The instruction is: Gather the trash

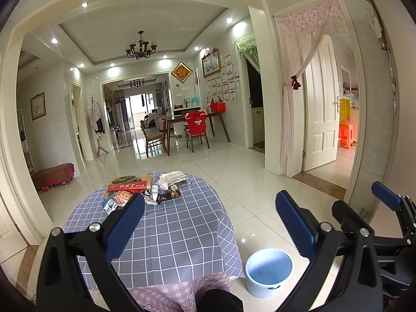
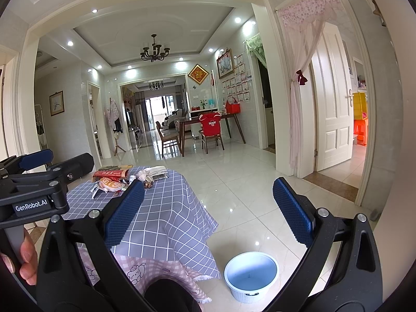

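Note:
A pile of trash (image 1: pixel 140 189) lies at the far end of a small table with a grey checked cloth (image 1: pixel 171 228): a red wrapper (image 1: pixel 126 186), crumpled white paper (image 1: pixel 170 178), a small white bottle (image 1: pixel 155 191) and dark snack packets (image 1: pixel 170 195). The same trash pile (image 2: pixel 124 179) shows in the right wrist view. A pale blue bin (image 1: pixel 269 270) stands on the floor right of the table, seen again as the bin (image 2: pixel 251 275). My left gripper (image 1: pixel 210 225) is open above the near table. My right gripper (image 2: pixel 208 214) is open, nothing between its fingers.
The glossy tiled floor (image 1: pixel 234 161) stretches ahead to a dining table with chairs (image 1: pixel 192 127). A doorway with a pink curtain (image 1: pixel 299 91) and a white door is on the right. A red low bench (image 1: pixel 53 174) sits at left. A hand (image 2: pixel 26 262) holds the left gripper's handle.

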Action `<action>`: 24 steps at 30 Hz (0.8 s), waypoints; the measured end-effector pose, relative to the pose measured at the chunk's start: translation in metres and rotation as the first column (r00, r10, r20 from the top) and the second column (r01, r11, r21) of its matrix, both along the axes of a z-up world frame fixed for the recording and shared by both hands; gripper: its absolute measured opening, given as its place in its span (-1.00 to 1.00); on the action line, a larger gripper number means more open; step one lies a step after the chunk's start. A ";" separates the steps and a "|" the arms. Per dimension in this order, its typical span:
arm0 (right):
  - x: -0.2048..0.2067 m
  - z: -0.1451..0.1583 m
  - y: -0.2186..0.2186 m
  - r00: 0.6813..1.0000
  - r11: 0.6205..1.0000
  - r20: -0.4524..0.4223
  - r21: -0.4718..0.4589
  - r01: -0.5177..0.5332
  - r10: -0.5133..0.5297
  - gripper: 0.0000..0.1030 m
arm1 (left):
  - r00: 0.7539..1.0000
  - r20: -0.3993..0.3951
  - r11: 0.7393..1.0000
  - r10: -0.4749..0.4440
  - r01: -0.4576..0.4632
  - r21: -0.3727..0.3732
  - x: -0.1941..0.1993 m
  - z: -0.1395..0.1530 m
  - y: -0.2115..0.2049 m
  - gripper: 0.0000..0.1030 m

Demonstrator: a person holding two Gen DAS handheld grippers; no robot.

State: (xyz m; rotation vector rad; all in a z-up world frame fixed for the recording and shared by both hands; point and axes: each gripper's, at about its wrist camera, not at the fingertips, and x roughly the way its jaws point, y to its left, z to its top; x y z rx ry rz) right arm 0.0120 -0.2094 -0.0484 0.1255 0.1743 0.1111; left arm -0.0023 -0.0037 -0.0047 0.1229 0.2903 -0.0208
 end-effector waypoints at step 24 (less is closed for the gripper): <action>0.001 0.000 -0.001 1.000 1.000 -0.001 0.003 -0.001 0.001 0.88 | 1.000 -0.001 1.000 0.001 -0.001 0.002 0.000 0.000 0.000 0.92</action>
